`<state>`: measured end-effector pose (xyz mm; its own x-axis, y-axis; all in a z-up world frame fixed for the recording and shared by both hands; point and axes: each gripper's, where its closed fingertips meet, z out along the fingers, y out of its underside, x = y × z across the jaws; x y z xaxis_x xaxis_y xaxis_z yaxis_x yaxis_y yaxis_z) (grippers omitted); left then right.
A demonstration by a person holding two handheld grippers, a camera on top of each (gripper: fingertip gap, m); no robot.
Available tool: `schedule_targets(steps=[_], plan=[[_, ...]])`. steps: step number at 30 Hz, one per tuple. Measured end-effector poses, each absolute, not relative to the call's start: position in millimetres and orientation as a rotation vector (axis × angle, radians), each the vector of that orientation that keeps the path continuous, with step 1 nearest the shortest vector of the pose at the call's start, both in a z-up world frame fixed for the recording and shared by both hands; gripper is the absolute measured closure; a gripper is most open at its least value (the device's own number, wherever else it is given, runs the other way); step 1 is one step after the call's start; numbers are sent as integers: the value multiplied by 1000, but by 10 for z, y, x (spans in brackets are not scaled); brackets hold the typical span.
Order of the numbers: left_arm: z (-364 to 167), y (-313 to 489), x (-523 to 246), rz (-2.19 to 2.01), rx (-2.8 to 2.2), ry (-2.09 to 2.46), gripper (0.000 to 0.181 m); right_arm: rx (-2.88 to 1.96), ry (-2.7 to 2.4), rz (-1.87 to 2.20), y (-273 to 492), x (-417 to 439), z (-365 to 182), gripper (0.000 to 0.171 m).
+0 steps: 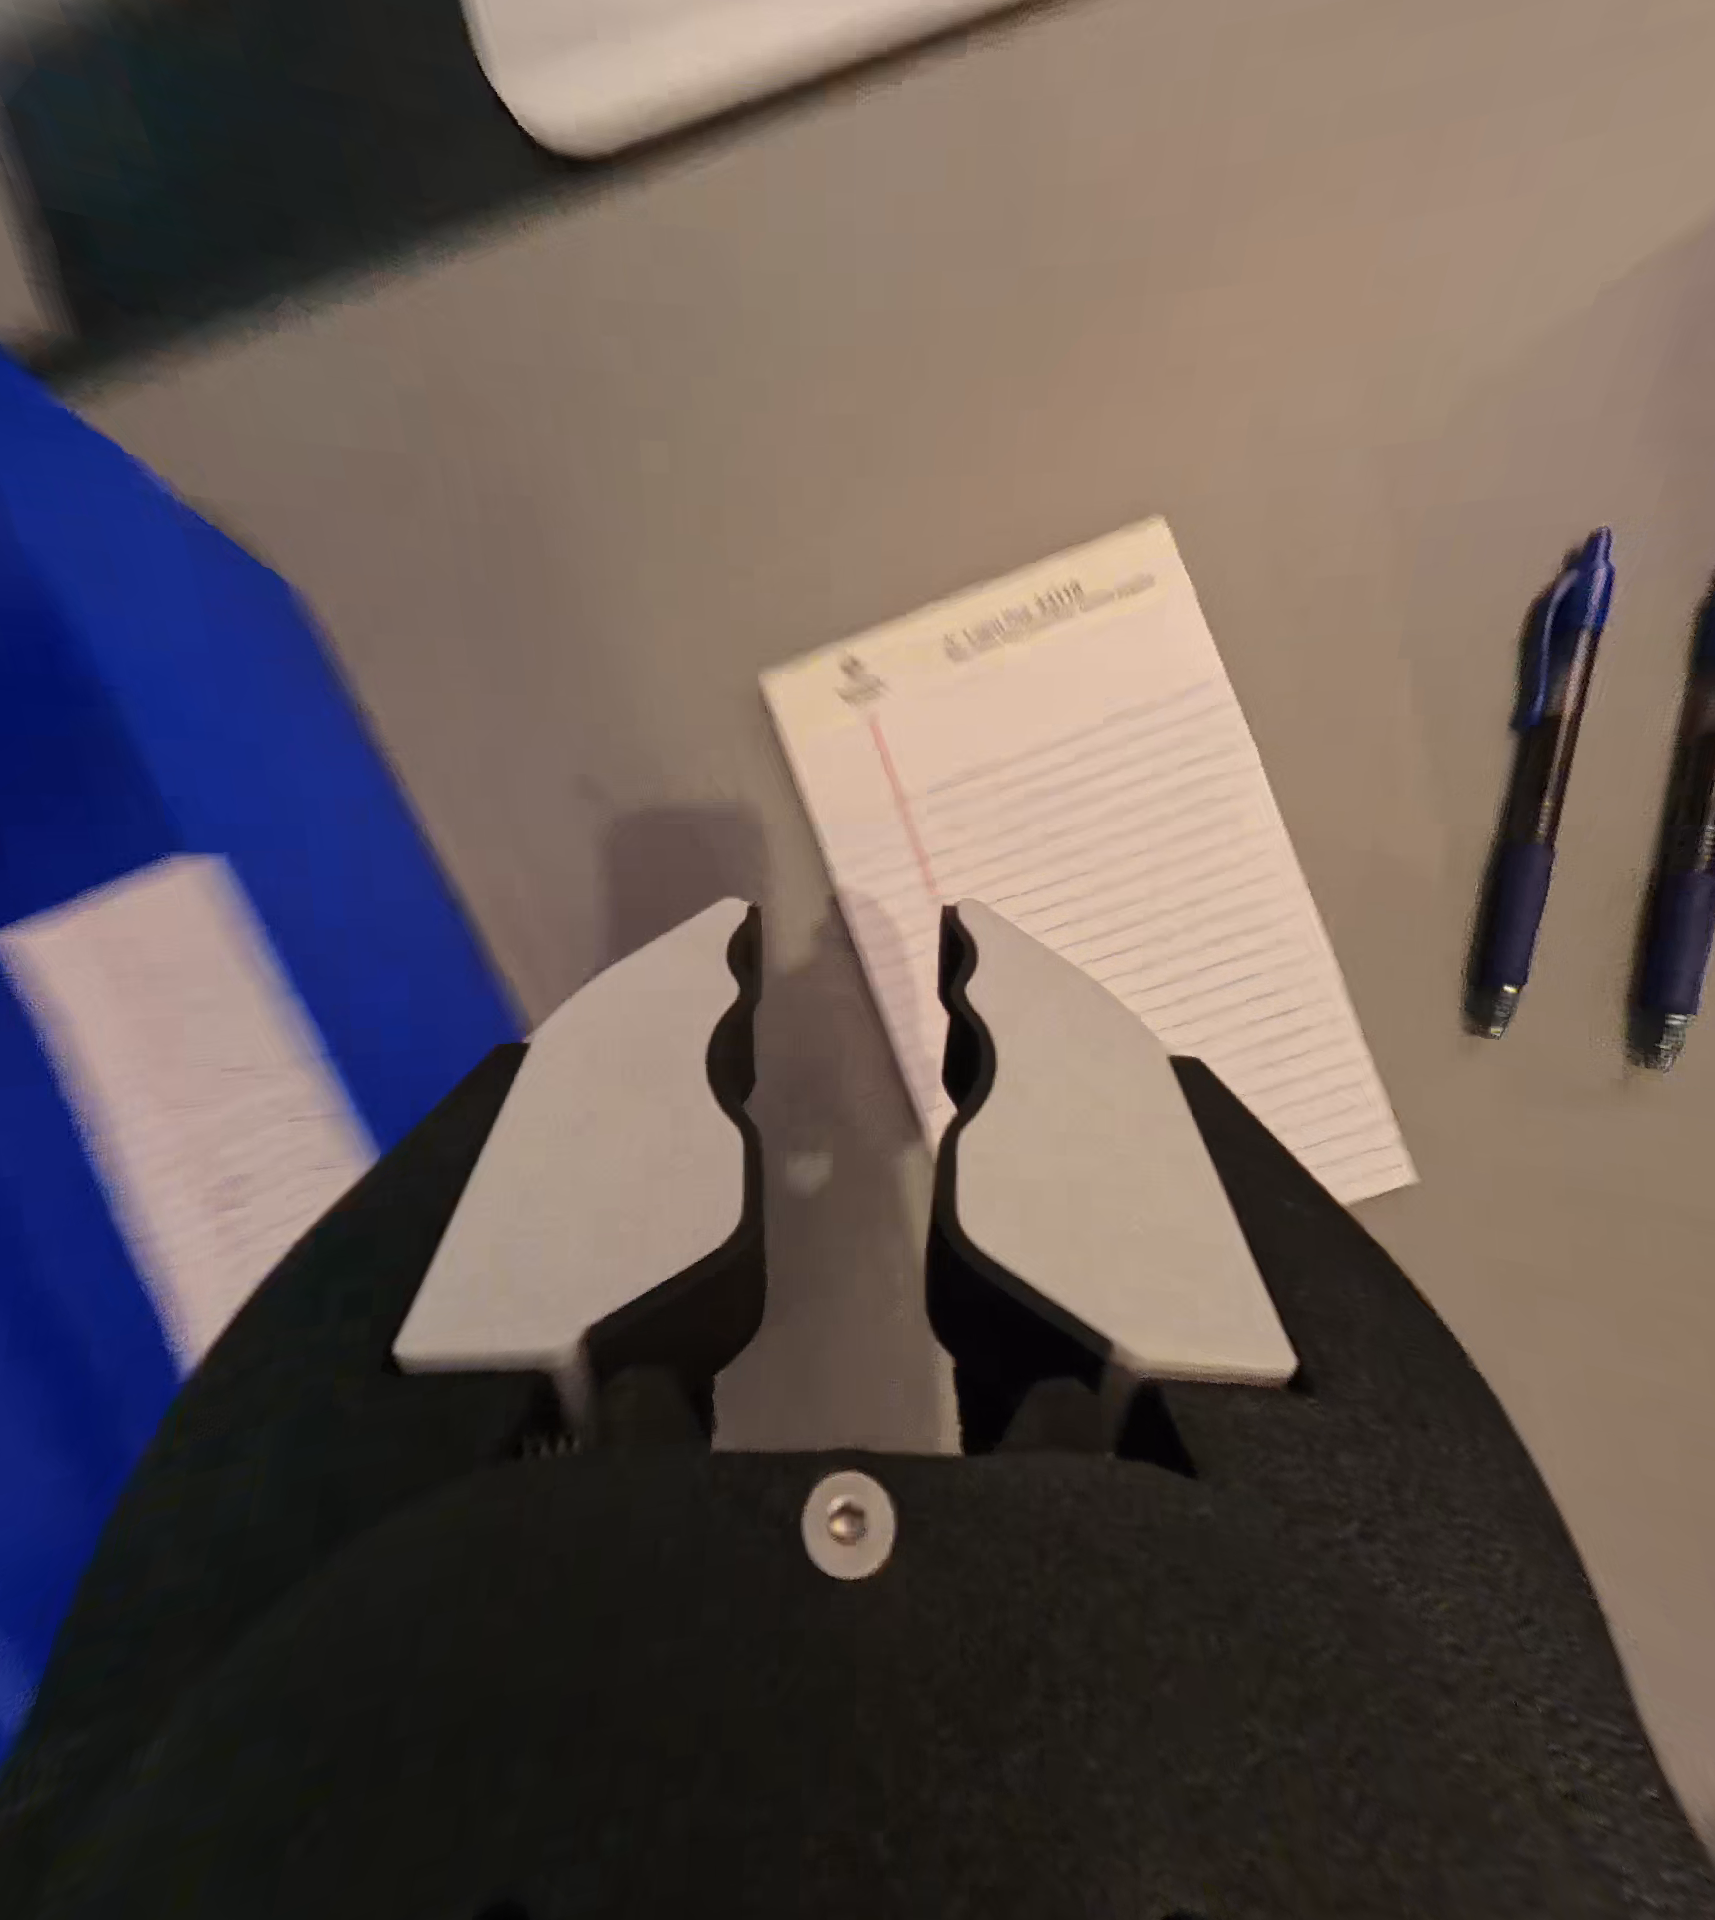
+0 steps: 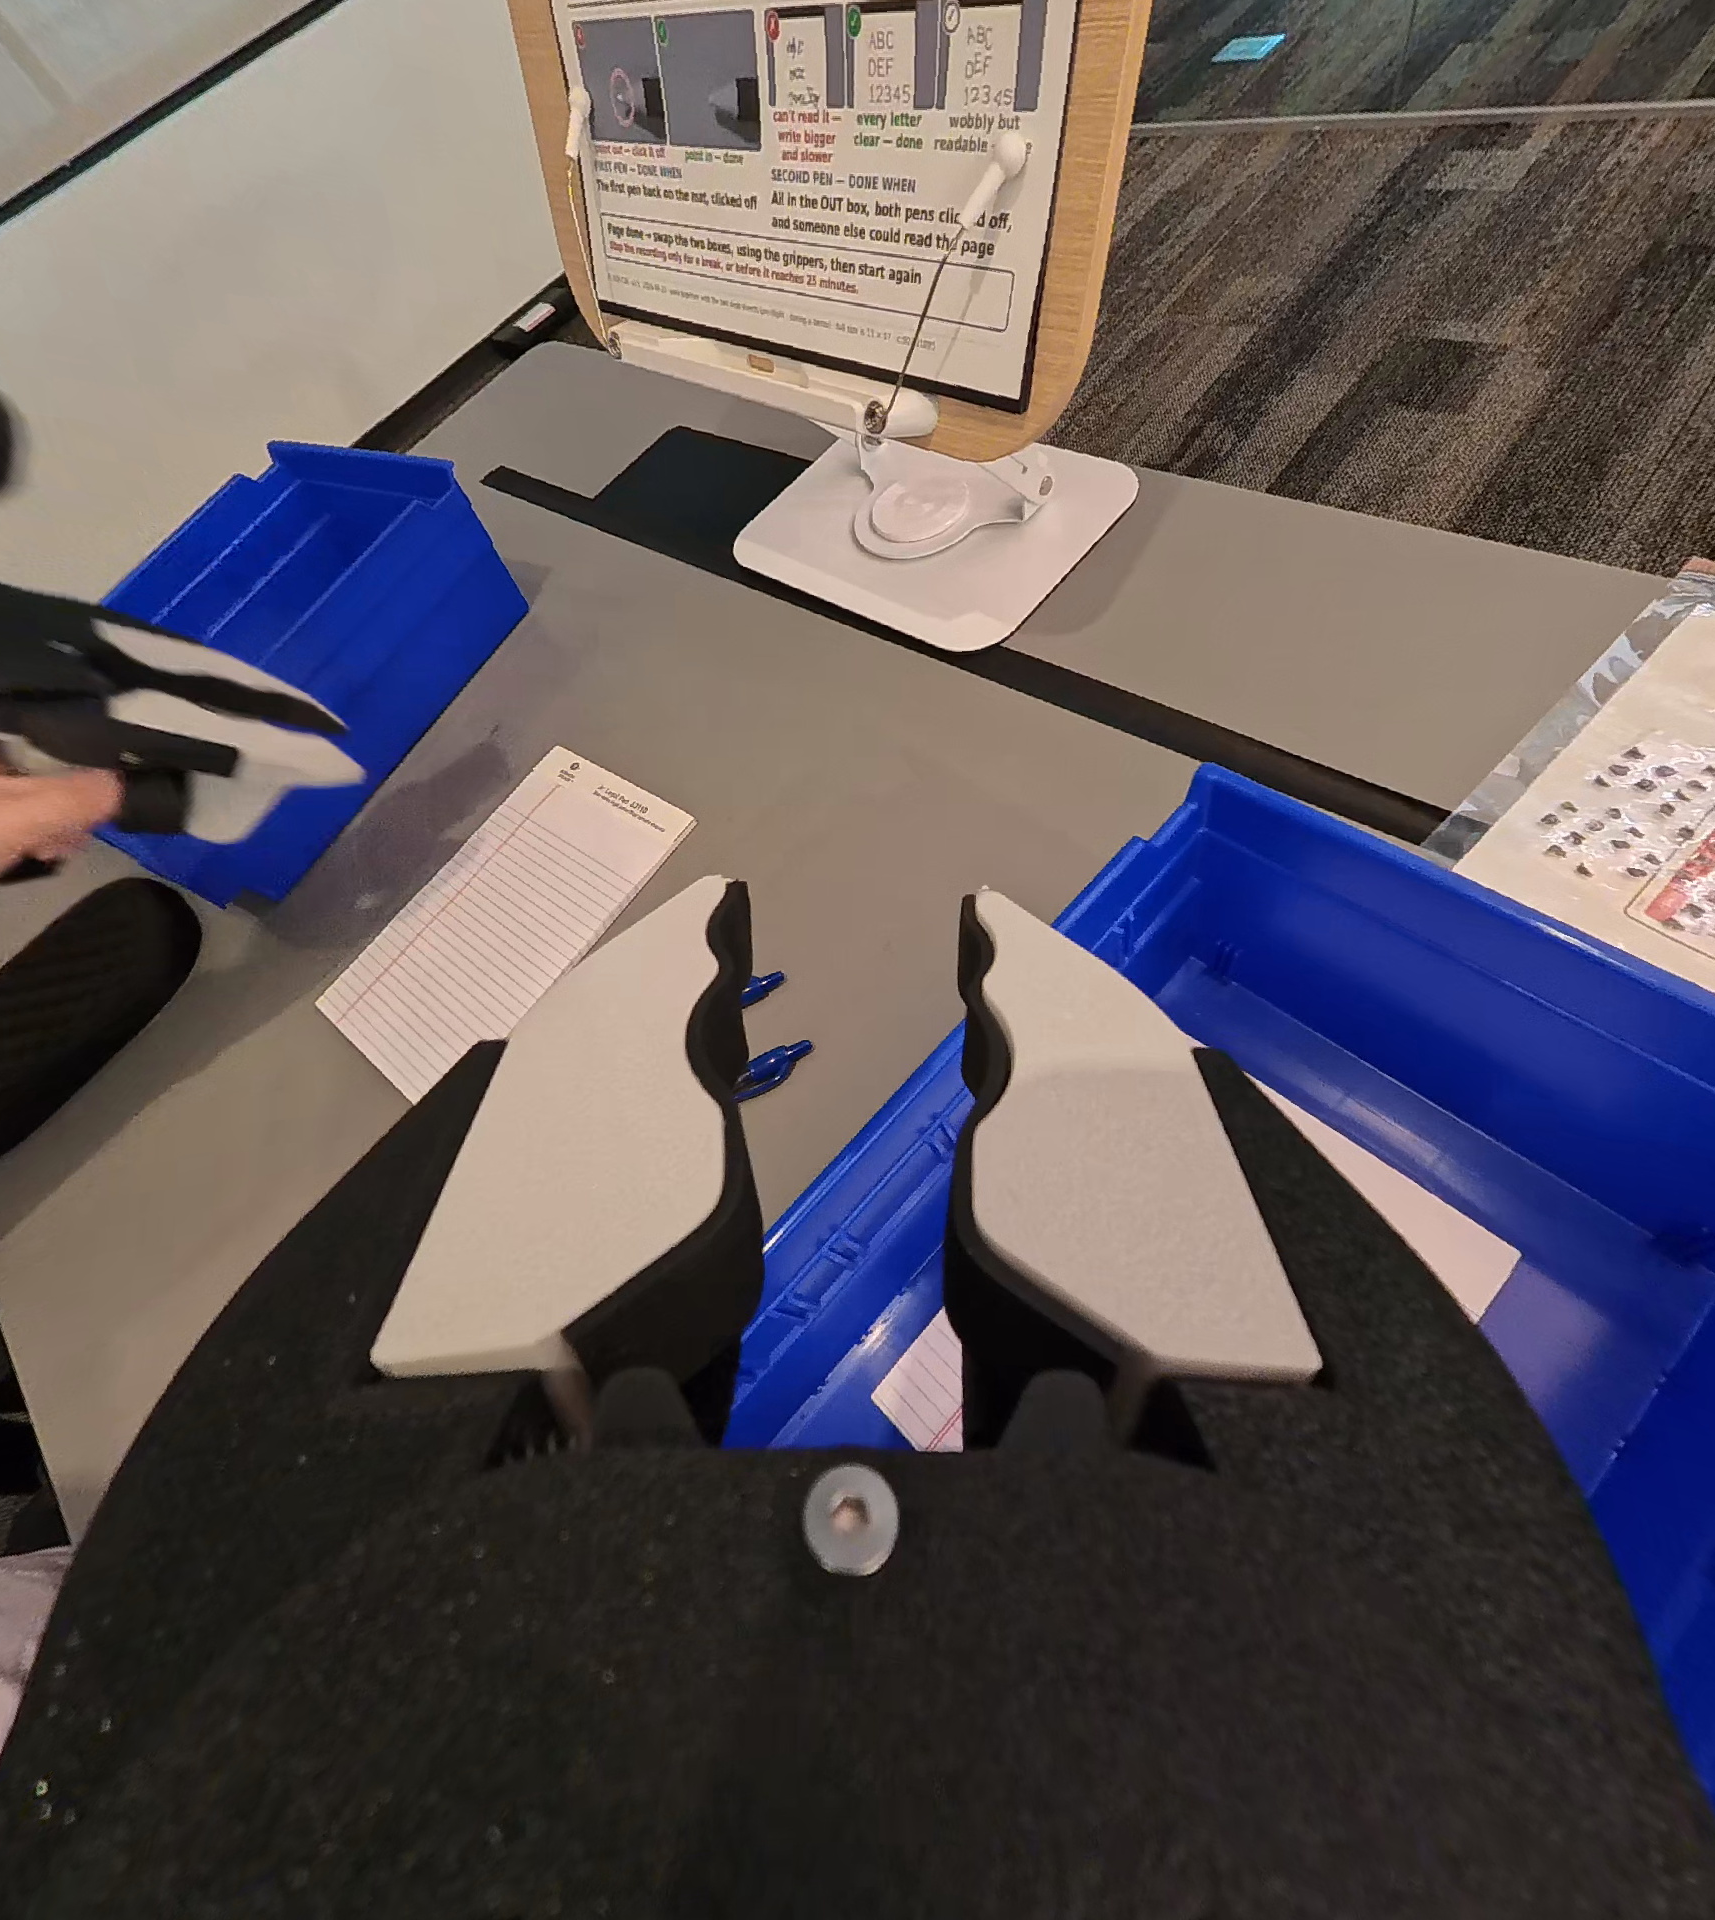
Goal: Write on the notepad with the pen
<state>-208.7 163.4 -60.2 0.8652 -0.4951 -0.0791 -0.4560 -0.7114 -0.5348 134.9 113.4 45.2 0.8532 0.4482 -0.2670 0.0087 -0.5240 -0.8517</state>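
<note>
A white lined notepad [image 1: 1071, 852] lies flat on the grey table [image 1: 936, 364]. Two blue pens [image 1: 1539, 790] [image 1: 1705, 821] lie side by side to its right, apart from it. My left gripper [image 1: 848, 914] is open and empty, hovering over the pad's left edge. In the right wrist view the notepad [image 2: 510, 914] lies left of my right gripper [image 2: 853, 899], which is open and empty above the table. Only the ends of the pens [image 2: 765, 987] [image 2: 780, 1060] show between its fingers. The left gripper [image 2: 240, 748] is blurred at the far left, held by a hand.
A blue bin [image 2: 333, 582] stands at the left of the table, with paper in it in the left wrist view [image 1: 167, 1091]. A second blue bin [image 2: 1352, 987] with paper sits at the right. A board on a white stand [image 2: 936, 540] is at the back. A plastic-wrapped sheet [image 2: 1684, 810] lies far right. A chair armrest [image 2: 53, 1018] is at the left. Tip to tip, the grippers are about 35 centimeters apart.
</note>
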Motion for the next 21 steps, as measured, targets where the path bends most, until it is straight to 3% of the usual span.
schedule_targets(steps=[3, 6, 16, 18, 20, 21], plan=[[50, 1625, -2422, 192, -2263, 668, 145, -2056, -331, 574, 1129, 1357, 466, 134], [261, 1521, -2848, 382, -2217, 568, 135, -2053, -324, 574, 1131, 1372, 475, 134], [-714, 1461, -3141, 264, -2456, 433, 133, -2060, -325, 575, 1127, 1365, 459, 134], [-868, 1454, -3203, 294, -2503, 448, 145, -2061, -325, 576, 1131, 1366, 453, 134], [-953, 1457, -3217, 275, -2511, 461, 172, -2060, -323, 578, 1131, 1370, 454, 134], [-961, 1472, -3214, 243, -2497, 446, 174, -2060, -322, 577, 1132, 1374, 454, 134]])
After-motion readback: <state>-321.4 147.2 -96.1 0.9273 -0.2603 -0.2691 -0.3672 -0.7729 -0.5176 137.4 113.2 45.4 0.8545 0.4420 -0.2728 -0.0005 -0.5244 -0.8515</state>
